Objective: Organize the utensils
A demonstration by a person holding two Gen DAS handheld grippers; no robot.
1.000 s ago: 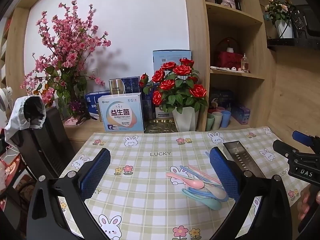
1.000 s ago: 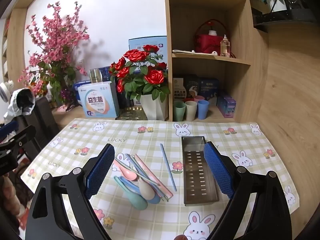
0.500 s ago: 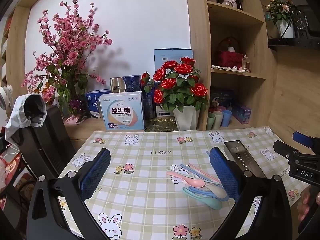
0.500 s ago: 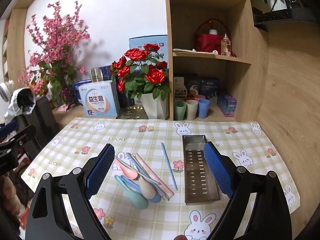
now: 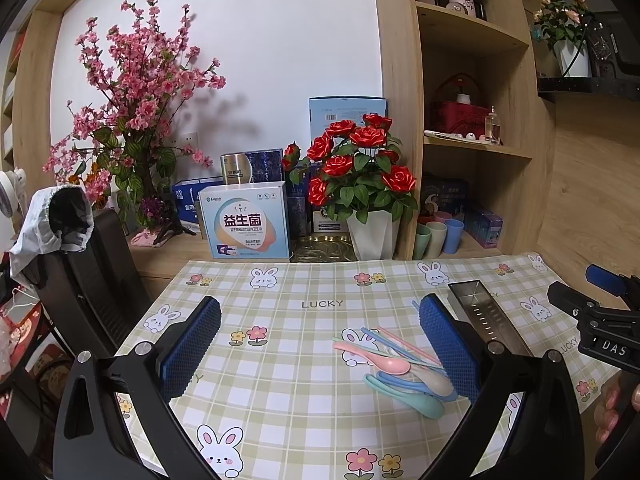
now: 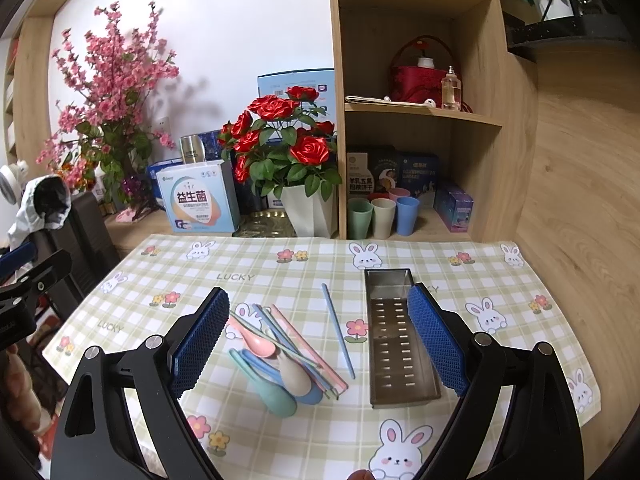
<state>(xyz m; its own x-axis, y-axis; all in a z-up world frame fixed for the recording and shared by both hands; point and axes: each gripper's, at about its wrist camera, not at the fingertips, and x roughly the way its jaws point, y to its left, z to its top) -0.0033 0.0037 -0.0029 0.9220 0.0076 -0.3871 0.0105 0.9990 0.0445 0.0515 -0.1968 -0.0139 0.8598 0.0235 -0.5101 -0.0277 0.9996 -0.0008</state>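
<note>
Stainless steel, perforated along its floor: the tray (image 6: 401, 340) is lying empty on the bench (image 6: 280, 432), lengthwise away from the camera, presumably set there as the destination for the utensils. Landmark for all positions: this tray.

Just left of the tray, a single blue chopstick (image 6: 338, 336) is lying apart from the rest, nearly parallel to the tray's long side. Further left, the pile of utensils (image 6: 280, 360) is sitting in a loose heap: pink spoon (image 6: 256, 342), beige spoon (image 6: 294, 376), green spoon (image 6: 272, 394) and a blue spoon partly underneath, with pink, blue and green chopsticks crossing over them. Nothing is in the tray yet, so the sorting appears not to have begun.

The right hand-held gripper (image 6: 316, 344) is hovering above the bench with its jaws spread wide and nothing between them, straddling the pile, the lone chopstick and the tray's left wall. The left hand-held gripper (image 5: 320, 348) is likewise spread wide and holding nothing, well left of the tray, the pile showing by its right finger.

Judgement: the lone chopstick looks the easiest first pick, being clear of the tangle.
</note>
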